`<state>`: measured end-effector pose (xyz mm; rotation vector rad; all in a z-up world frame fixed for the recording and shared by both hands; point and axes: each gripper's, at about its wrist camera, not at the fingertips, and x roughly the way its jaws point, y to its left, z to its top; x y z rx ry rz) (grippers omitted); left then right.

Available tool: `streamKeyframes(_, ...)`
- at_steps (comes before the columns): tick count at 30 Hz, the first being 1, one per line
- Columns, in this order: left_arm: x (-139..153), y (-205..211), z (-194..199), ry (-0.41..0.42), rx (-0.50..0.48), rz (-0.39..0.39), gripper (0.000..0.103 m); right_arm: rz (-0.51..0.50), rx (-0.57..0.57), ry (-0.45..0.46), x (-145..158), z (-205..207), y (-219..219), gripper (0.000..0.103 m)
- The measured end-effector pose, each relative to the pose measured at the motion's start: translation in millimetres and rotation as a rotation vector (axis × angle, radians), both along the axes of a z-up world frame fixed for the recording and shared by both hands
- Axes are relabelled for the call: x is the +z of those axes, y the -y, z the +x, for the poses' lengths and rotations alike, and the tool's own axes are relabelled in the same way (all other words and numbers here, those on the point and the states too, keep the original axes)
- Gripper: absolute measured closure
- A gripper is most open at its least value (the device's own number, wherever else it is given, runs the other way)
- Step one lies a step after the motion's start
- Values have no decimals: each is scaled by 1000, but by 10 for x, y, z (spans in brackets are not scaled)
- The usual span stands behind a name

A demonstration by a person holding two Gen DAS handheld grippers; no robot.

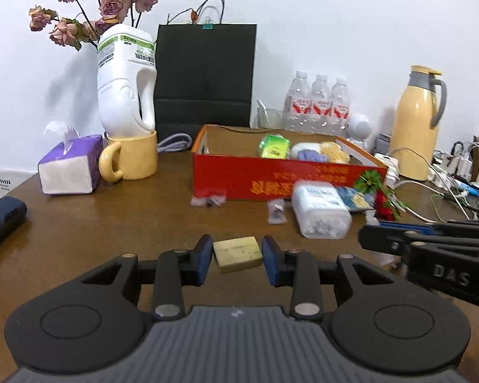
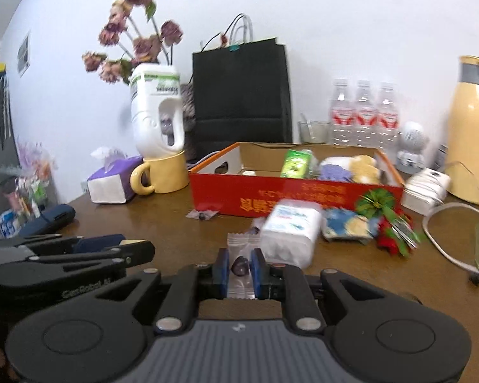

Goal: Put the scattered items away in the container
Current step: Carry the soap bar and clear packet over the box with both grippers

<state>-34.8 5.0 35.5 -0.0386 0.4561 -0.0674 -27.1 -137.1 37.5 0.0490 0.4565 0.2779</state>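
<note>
My left gripper (image 1: 237, 255) is closed around a yellow block (image 1: 237, 254), its blue pads touching both ends, low over the brown table (image 1: 111, 223). My right gripper (image 2: 239, 266) is shut on a clear candy packet (image 2: 239, 263) with a dark sweet inside. The red cardboard box (image 1: 271, 178) stands ahead and holds a green packet (image 1: 273, 146) and fluffy items. Loose in front of it lie two small candy packets (image 1: 207, 201), (image 1: 276, 212), a white cotton-swab box (image 1: 319, 210), a blue and yellow packet (image 1: 357, 199) and a red and green flower decoration (image 1: 380, 194).
A tissue box (image 1: 70, 169), a yellow mug (image 1: 131, 159) with a white jug of dried roses, a black paper bag (image 1: 204, 76), water bottles (image 1: 316, 105), a yellow thermos (image 1: 418, 124) and cables (image 1: 456, 178) ring the box. A dark blue case (image 1: 0, 220) lies left.
</note>
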Motion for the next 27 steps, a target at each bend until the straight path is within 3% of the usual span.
streamKeyframes(5,-21,166,-95,-13,-49,35,68,63,-39,6,-38,-240,169,90)
streamKeyframes(10,-4,228,-92,14,-75,24,68,56,-54,42,32,-226,178,90)
streamKeyframes(13,-44,288,-22,-13,-69,47,68,76,-42,69,45,-222,189,90)
streamKeyframes(18,-51,219,28,-5,-57,2,68,52,-20,63,77,-85,139,90)
streamKeyframes(21,-19,177,178,-28,-56,19,68,70,-23,82,126,-29,159,90)
streamKeyframes(27,326,35,732,30,-69,-7,68,106,9,29,323,498,313,90)
